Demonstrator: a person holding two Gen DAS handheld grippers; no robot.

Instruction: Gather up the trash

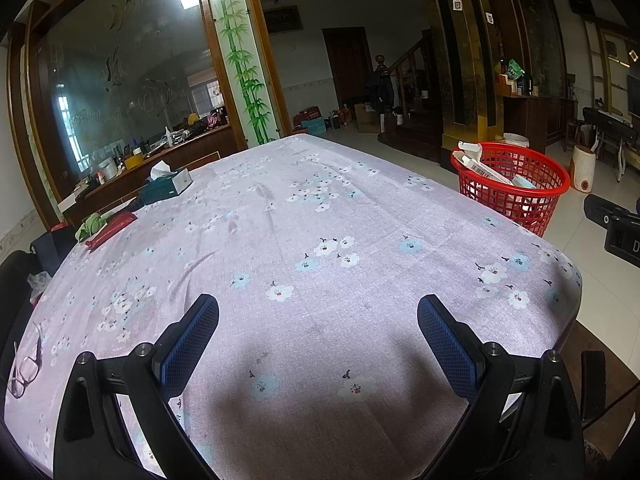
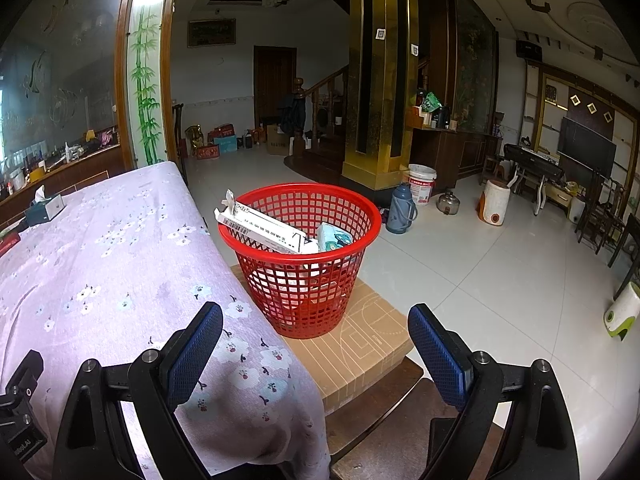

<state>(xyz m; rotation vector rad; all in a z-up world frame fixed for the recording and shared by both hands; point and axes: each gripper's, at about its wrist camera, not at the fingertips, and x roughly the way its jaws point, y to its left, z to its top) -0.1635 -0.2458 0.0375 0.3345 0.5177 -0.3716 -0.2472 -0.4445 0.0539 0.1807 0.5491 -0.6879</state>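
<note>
Beside table [image 2: 100,248]: red basket [image 2: 300,300] on cardboard box [image 2: 360,344], holding white carton [image 2: 264,232], tissue pack [image 2: 332,237]. Both grippers spread, empty.

Floral lilac cloth [image 1: 320,216] spread over the worktop. Tissue box [image 1: 166,185] near the far left edge, beside a red packet [image 1: 110,229] and a crumpled green cloth [image 1: 90,224]. Spectacles [image 1: 26,368] lying at the near left corner. Out on the white tiled floor: a blue thermos flask [image 2: 401,208], a white bucket [image 2: 421,183], a metal kettle [image 2: 448,202]. Wooden staircase [image 2: 320,108] behind.
</note>
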